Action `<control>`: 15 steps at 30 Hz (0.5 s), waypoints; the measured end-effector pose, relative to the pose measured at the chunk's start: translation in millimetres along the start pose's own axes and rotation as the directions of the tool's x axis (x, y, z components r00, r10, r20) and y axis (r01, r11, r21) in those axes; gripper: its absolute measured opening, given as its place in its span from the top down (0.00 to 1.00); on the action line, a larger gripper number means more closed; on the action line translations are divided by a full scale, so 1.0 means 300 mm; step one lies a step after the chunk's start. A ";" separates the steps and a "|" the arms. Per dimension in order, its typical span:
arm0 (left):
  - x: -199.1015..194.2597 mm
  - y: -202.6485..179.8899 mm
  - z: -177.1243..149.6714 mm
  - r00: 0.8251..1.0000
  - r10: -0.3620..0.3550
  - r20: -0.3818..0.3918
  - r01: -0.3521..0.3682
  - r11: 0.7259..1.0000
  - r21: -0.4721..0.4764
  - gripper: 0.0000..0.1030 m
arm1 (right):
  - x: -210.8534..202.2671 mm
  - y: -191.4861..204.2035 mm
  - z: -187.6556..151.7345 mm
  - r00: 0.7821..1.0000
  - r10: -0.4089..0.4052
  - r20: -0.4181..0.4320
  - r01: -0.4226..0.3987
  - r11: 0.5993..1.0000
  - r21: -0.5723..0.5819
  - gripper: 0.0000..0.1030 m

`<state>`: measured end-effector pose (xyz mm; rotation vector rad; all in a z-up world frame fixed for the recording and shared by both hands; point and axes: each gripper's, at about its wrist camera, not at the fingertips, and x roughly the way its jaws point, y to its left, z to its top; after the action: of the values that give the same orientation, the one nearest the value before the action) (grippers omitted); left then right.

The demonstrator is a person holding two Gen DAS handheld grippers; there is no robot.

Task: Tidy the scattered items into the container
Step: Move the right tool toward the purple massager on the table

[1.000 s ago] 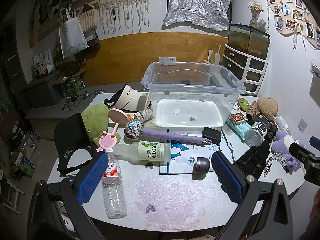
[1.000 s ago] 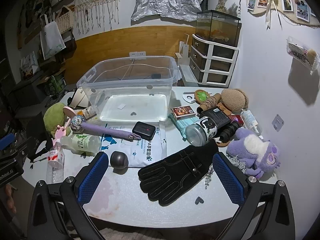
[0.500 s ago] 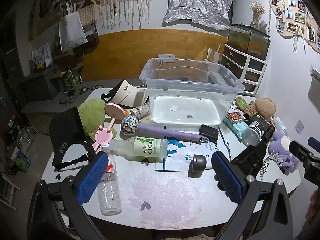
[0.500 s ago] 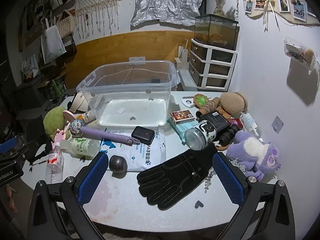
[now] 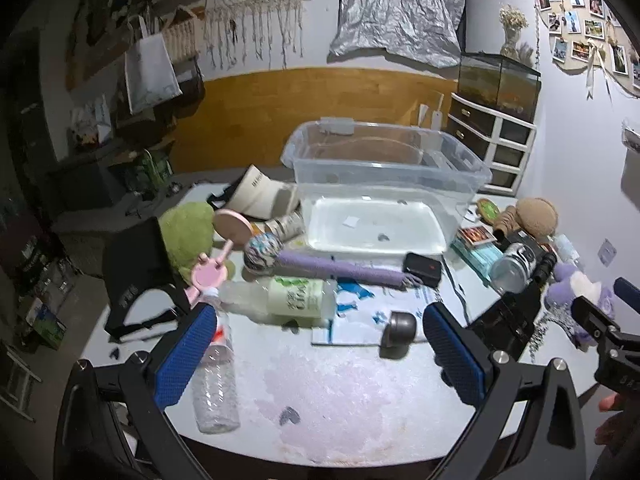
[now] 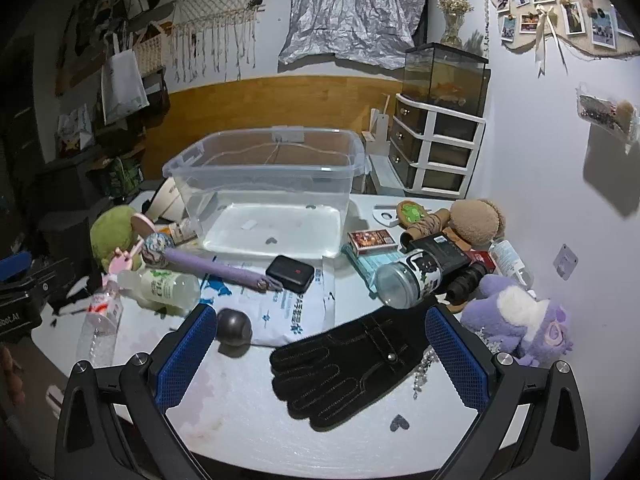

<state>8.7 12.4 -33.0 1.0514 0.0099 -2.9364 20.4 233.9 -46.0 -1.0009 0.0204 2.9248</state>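
Container (image 6: pixel 264 168) empty, black glove (image 6: pixel 352 364) between spread right gripper (image 6: pixel 320 356)

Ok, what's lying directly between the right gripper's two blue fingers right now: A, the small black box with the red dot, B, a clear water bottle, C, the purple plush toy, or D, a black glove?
D: in the right wrist view the black glove lies flat on the table between the open right gripper fingers, and nothing is gripped.
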 end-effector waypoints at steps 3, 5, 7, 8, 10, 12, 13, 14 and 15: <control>0.015 -0.011 -0.022 1.000 0.001 -0.019 -0.001 1.000 -0.004 0.00 | 0.013 -0.017 -0.016 0.999 0.024 -0.035 -0.024 1.000 0.013 0.00; 0.022 -0.016 -0.037 0.999 -0.012 -0.036 0.012 1.000 -0.019 0.00 | 0.021 -0.027 -0.026 0.997 0.030 -0.068 -0.029 0.999 0.014 0.00; 0.031 -0.018 -0.051 0.998 -0.027 -0.062 0.025 0.999 -0.039 0.00 | 0.030 -0.040 -0.043 0.993 0.045 -0.105 -0.042 0.999 0.030 0.00; 0.036 -0.021 -0.058 0.997 -0.029 -0.076 0.026 0.999 -0.043 0.00 | 0.032 -0.047 -0.051 0.992 0.052 -0.119 -0.047 0.998 0.043 0.00; 0.039 -0.029 -0.074 0.996 -0.023 -0.092 0.019 0.999 -0.048 0.00 | 0.033 -0.058 -0.066 0.989 0.053 -0.135 -0.045 0.997 0.059 0.00; 0.038 -0.035 -0.092 0.995 -0.013 -0.104 0.007 0.998 -0.056 0.00 | 0.042 -0.066 -0.078 0.985 0.075 -0.158 -0.064 0.995 0.073 0.00; 0.038 -0.039 -0.101 0.994 -0.008 -0.110 0.001 0.998 -0.060 0.00 | 0.049 -0.069 -0.084 0.981 0.087 -0.172 -0.074 0.994 0.081 0.00; 0.038 -0.039 -0.107 0.993 -0.009 -0.118 0.001 0.998 -0.067 0.00 | 0.056 -0.072 -0.090 0.978 0.099 -0.186 -0.084 0.993 0.089 0.00; 0.040 -0.037 -0.113 0.991 -0.016 -0.130 0.006 0.997 -0.075 0.00 | 0.064 -0.075 -0.097 0.974 0.111 -0.200 -0.093 0.991 0.097 0.00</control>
<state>20.6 23.7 -66.9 1.2338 0.1266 -2.8466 24.2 256.3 -80.5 -1.3188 0.2122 2.8662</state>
